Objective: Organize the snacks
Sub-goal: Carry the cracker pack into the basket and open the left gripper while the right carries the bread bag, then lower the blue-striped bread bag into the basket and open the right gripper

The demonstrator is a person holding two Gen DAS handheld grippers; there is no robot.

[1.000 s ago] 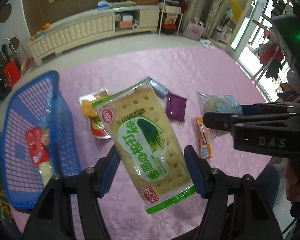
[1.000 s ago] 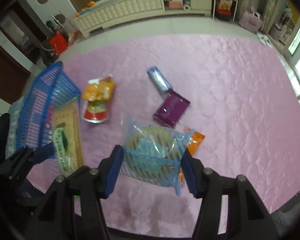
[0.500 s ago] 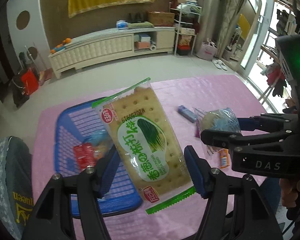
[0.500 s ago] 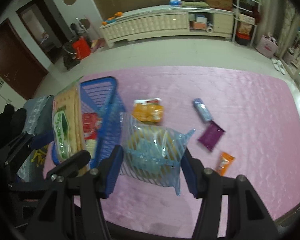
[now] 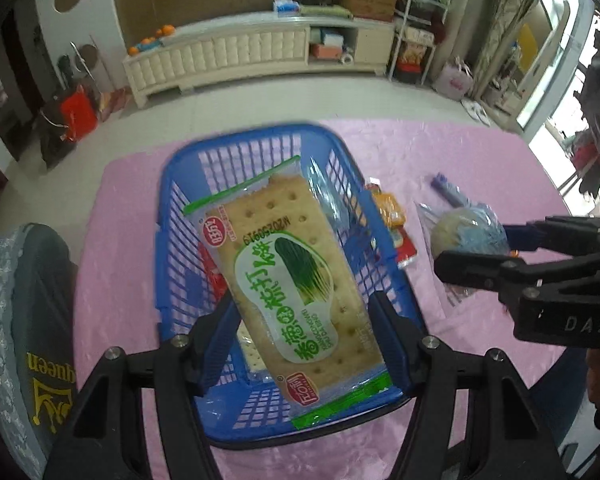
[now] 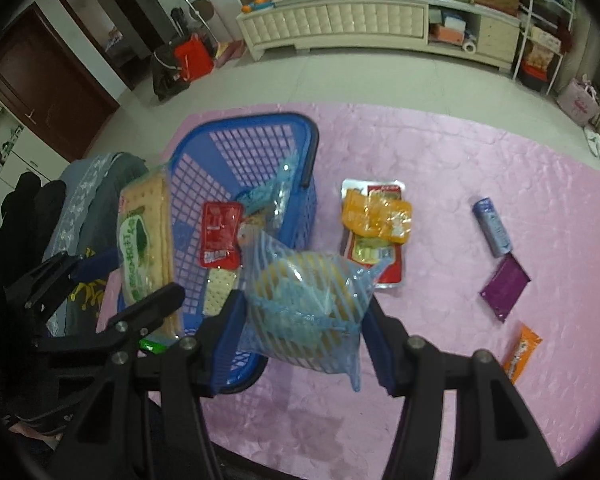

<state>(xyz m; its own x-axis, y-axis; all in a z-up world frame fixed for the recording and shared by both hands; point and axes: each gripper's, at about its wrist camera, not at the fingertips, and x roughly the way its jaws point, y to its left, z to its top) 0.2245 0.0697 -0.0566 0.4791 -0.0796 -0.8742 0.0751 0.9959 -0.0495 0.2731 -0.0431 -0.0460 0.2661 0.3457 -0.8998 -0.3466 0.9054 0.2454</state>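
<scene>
Blue plastic lattice basket sits on a pink quilted surface, directly below the left claw, which grasps a long clear-wrapped cracker packet with a green label by its sides. The right claw grasps a clear bag with pale blue stripes holding something round and yellowish, hanging just right of the basket's near corner.

Judging by the layout, the sorting is partway done. Already inside the basket lie a small red sachet, a small cracker pack and a clear bluish wrapper. Both held packets look ready to drop in. Beyond and to the right of the right claw, four snacks wait on the surface: an orange-and-red packet, a blue-grey tube-shaped pack, a purple sachet and a small orange sachet.

The cracker packet hides most of the basket floor in the left view. Printed labels are too small to read.
</scene>
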